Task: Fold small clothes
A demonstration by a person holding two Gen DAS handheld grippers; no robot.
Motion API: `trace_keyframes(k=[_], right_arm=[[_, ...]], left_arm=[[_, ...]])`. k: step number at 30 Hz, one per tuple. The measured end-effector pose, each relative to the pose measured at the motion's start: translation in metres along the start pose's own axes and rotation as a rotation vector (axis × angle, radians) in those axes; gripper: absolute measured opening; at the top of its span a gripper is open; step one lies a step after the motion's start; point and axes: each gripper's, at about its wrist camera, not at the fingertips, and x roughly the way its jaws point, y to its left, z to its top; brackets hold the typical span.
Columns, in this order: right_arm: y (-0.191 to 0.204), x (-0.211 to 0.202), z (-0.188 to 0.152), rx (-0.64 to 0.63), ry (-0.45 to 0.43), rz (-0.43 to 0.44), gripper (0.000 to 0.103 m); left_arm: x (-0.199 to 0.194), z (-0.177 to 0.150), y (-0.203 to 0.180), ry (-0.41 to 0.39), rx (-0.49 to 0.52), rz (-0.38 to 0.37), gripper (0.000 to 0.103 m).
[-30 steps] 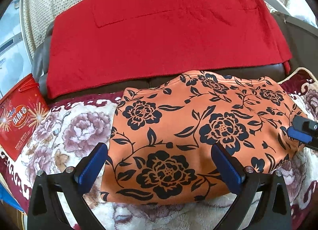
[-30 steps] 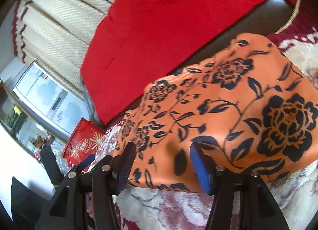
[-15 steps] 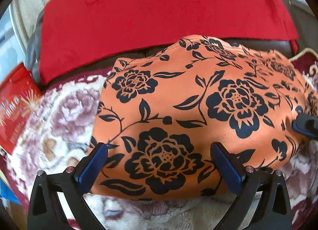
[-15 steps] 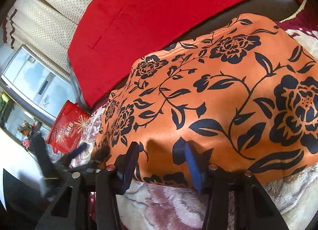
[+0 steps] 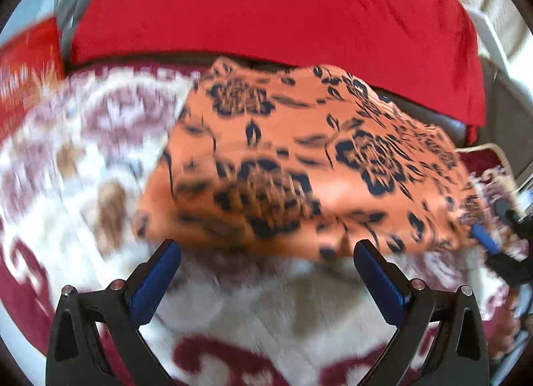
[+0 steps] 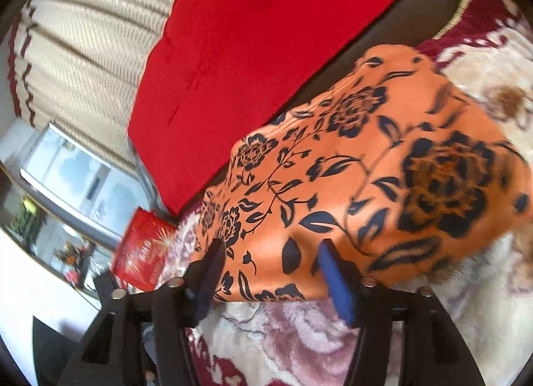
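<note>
An orange garment with black flowers (image 5: 299, 159) lies folded on a plush floral blanket (image 5: 273, 312). My left gripper (image 5: 266, 249) stands open just short of the garment's near edge, with nothing pinched between its blue pads. The picture is blurred by motion. At the garment's right end, one blue pad of my right gripper (image 5: 484, 239) shows. In the right wrist view the garment (image 6: 383, 186) has its near edge between the fingers of my right gripper (image 6: 271, 269), whose jaws are opening; the pads stand off the cloth on both sides.
A red cloth (image 5: 266, 9) drapes over the dark sofa back (image 6: 416, 9) behind the garment. A red printed bag (image 6: 143, 249) sits at the blanket's left end. Cream curtains (image 6: 83, 39) and a glass cabinet (image 6: 76, 179) lie beyond.
My left gripper has drawn back and rolled, so the garment's edge now lies ahead of its tips instead of between them. My right gripper's fingers narrowed, then widened again.
</note>
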Motion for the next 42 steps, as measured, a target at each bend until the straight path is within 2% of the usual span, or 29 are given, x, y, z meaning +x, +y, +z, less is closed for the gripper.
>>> trace_keyframes(k=[2,3,5,7,9,14,28,42], right_arm=[[-0.009,-0.012,-0.004,0.037,-0.016,0.004,0.068],[-0.014,-0.019,-0.007,0.058,-0.026,0.006,0.068],[-0.023,-0.029,-0.01,0.091,-0.044,0.014,0.068],[-0.031,-0.037,-0.01,0.116,-0.059,0.013,0.068],[-0.033,-0.04,-0.008,0.118,-0.072,0.012,0.068],[-0.029,-0.035,-0.007,0.114,-0.075,0.036,0.068],[0.001,-0.004,-0.013,0.029,-0.024,0.057,0.068],[-0.006,-0.004,-0.013,0.043,-0.019,0.057,0.068]], left_arm=[[0.0,-0.005,0.007,0.023,-0.059,-0.061,0.103],[0.001,-0.006,0.009,0.03,-0.084,-0.067,0.103],[0.001,-0.006,0.009,0.007,-0.093,-0.025,0.103],[-0.003,-0.003,0.005,-0.044,-0.057,0.056,0.103],[-0.003,0.0,0.0,-0.062,-0.027,0.108,0.103],[0.001,0.004,-0.01,-0.082,0.027,0.171,0.103],[-0.019,0.011,-0.009,-0.167,0.06,0.21,0.103],[-0.017,0.009,-0.009,-0.162,0.067,0.222,0.103]])
